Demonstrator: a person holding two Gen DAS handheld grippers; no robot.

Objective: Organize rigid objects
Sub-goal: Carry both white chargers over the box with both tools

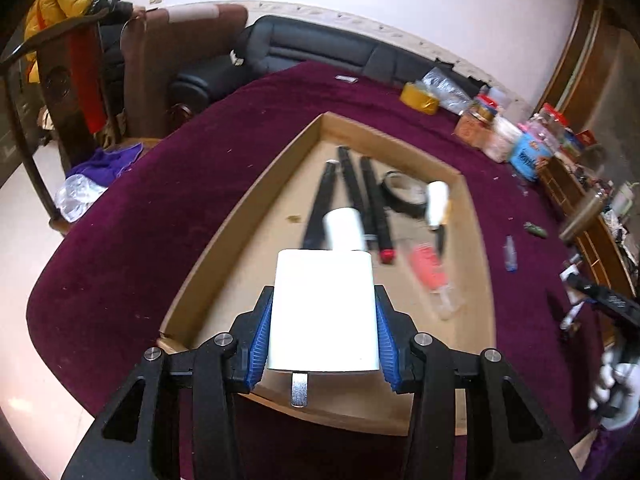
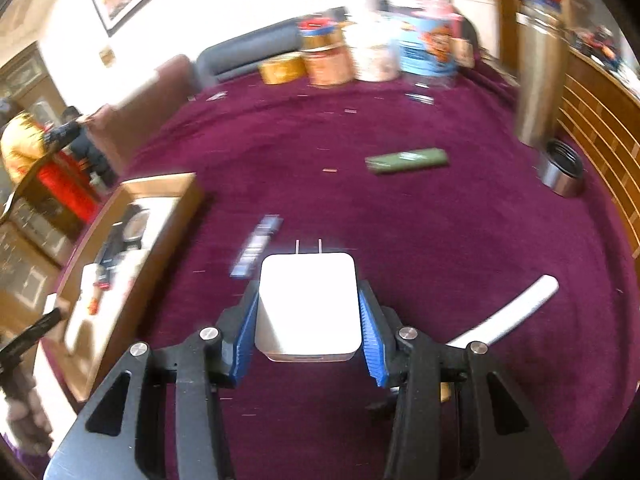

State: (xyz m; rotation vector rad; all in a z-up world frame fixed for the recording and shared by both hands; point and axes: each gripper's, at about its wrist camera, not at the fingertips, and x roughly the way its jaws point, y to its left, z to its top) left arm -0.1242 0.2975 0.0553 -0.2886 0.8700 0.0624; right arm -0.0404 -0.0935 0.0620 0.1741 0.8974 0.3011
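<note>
My left gripper (image 1: 323, 328) is shut on a white plug adapter (image 1: 324, 312), held above the near end of a shallow cardboard tray (image 1: 224, 236). In the tray lie black marker pens (image 1: 360, 196), a roll of black tape (image 1: 404, 194), a small white bottle (image 1: 435, 200) and a pink-labelled tube (image 1: 430, 270). My right gripper (image 2: 308, 312) is shut on a white charger block (image 2: 308, 306) with two prongs pointing away, above the purple cloth. The tray also shows at the left in the right wrist view (image 2: 168, 196).
On the purple cloth lie a green packet (image 2: 408, 160), a white tube (image 2: 516, 312), a blurred dark-blue item (image 2: 258, 246), a steel flask (image 2: 538, 80) and its cap (image 2: 560, 168). Jars and a yellow tape roll (image 1: 420, 98) stand at the far edge.
</note>
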